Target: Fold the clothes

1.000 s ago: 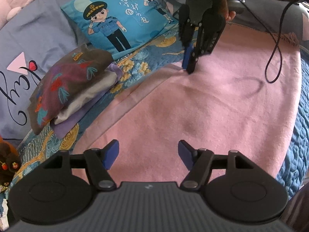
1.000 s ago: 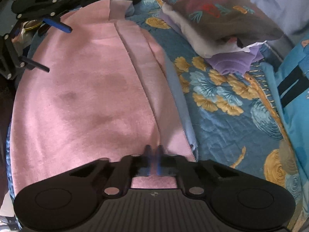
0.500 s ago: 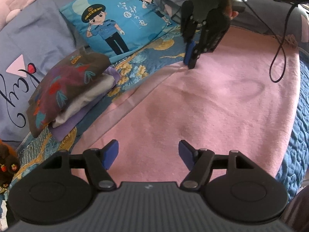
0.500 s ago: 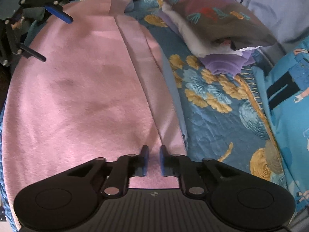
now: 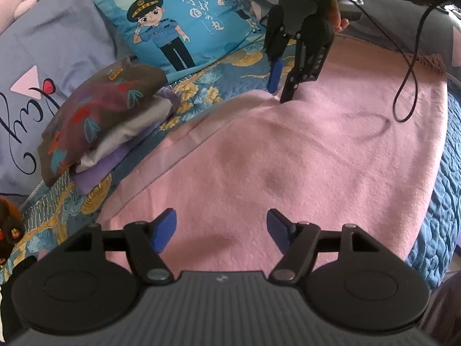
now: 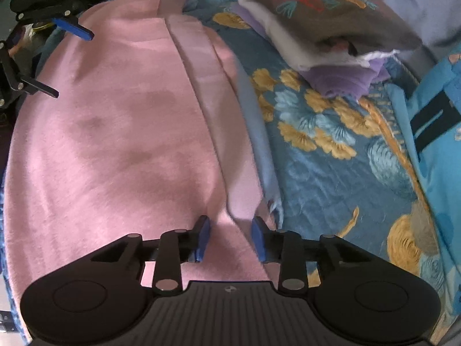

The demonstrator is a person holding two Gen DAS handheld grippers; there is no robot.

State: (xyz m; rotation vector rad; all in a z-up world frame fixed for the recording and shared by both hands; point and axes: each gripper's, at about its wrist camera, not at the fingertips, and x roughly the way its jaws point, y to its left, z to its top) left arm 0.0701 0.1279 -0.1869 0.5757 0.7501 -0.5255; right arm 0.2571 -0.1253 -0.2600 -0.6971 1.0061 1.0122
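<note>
A pink cloth lies spread flat on the bed, its left side folded over into a narrow strip. My left gripper hovers open over the cloth's near edge, nothing between its blue pads. At the far corner my right gripper points steeply down at the cloth. In the right wrist view its jaws are opening; the end of the folded strip lies between the pads, which do not press it. The left gripper shows at the top left of that view.
A stack of folded clothes with a brown patterned piece on top sits left of the cloth on the blue floral quilt. A blue cartoon pillow lies behind it. A black cable hangs over the cloth's far right.
The right gripper's jaws were shut on the pink cloth's folded edge and have come apart, letting it go. The left gripper has stayed put and open.
</note>
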